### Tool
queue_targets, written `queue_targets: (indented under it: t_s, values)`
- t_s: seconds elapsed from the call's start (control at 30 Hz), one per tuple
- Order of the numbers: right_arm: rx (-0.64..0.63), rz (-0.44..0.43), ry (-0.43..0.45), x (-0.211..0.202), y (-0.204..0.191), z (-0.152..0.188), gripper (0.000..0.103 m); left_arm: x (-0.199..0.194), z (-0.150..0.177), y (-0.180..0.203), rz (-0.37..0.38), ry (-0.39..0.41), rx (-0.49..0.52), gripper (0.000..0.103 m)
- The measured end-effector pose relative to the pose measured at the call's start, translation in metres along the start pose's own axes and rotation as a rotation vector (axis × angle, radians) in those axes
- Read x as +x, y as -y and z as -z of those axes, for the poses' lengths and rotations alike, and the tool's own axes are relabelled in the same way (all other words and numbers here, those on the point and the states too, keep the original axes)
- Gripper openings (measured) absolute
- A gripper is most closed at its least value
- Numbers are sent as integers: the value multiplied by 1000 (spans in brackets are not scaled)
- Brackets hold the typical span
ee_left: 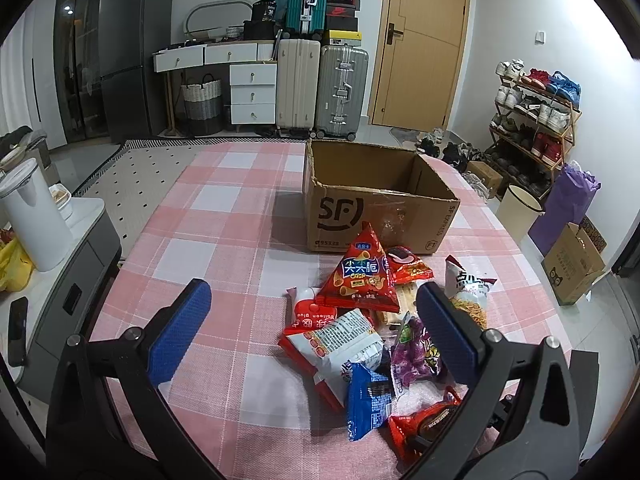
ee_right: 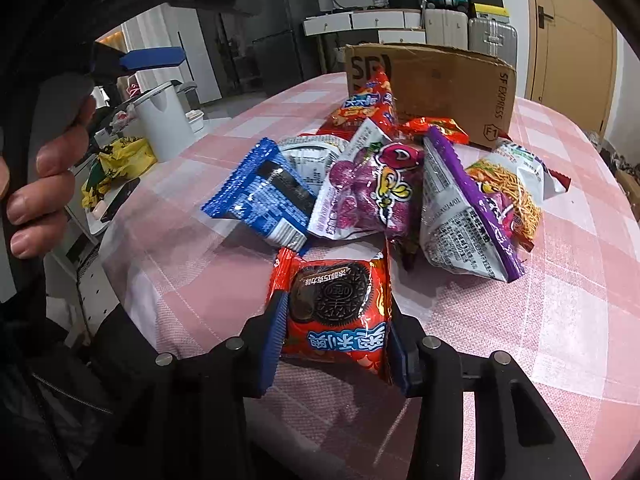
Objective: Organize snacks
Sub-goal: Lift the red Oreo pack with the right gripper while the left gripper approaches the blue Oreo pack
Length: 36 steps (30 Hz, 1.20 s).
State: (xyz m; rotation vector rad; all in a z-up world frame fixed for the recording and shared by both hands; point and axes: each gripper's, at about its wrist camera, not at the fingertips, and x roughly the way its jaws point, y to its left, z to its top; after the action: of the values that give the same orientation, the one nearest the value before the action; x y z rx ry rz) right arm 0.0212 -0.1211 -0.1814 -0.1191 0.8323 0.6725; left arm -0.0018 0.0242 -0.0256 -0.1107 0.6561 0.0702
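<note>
A pile of snack packets lies on the pink checked tablecloth (ee_left: 224, 216) in front of an open, empty cardboard box (ee_left: 376, 196). The pile holds a red triangular crisp bag (ee_left: 362, 276), a blue packet (ee_left: 368, 400), a purple candy bag (ee_left: 416, 352) and a noodle snack bag (ee_left: 472, 292). My left gripper (ee_left: 312, 320) is open, hovering over the pile. My right gripper (ee_right: 334, 332) is shut on a red Oreo packet (ee_right: 336, 308) at the pile's near edge; that packet also shows in the left wrist view (ee_left: 424, 428). The box (ee_right: 448, 84) stands behind the pile.
A white kettle (ee_left: 32, 220) and a phone (ee_left: 18, 330) sit on a grey side unit at the left. Suitcases (ee_left: 320, 88), drawers and a door stand at the back. A shoe rack (ee_left: 536, 120), bin and small cardboard box (ee_left: 572, 260) are on the floor at the right.
</note>
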Motion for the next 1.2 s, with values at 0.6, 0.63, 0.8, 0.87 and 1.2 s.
queue_targets:
  t_s: [0.6, 0.63, 0.8, 0.87, 1.2]
  values:
    - [112, -70, 157, -55, 24, -16, 44, 21, 27, -18, 79, -107, -1, 102]
    - [116, -67, 166, -58, 26, -16, 44, 24, 31, -19, 94, -120, -1, 102]
    - [125, -55, 201, -71, 32, -20, 44, 35, 49, -15, 173, -167, 12, 102]
    - [130, -49, 211, -75, 34, -20, 44, 38, 54, -9, 197, -167, 27, 102]
    - [169, -43, 216, -77, 52, -14, 44, 64, 70, 10, 227, -239, 75, 96]
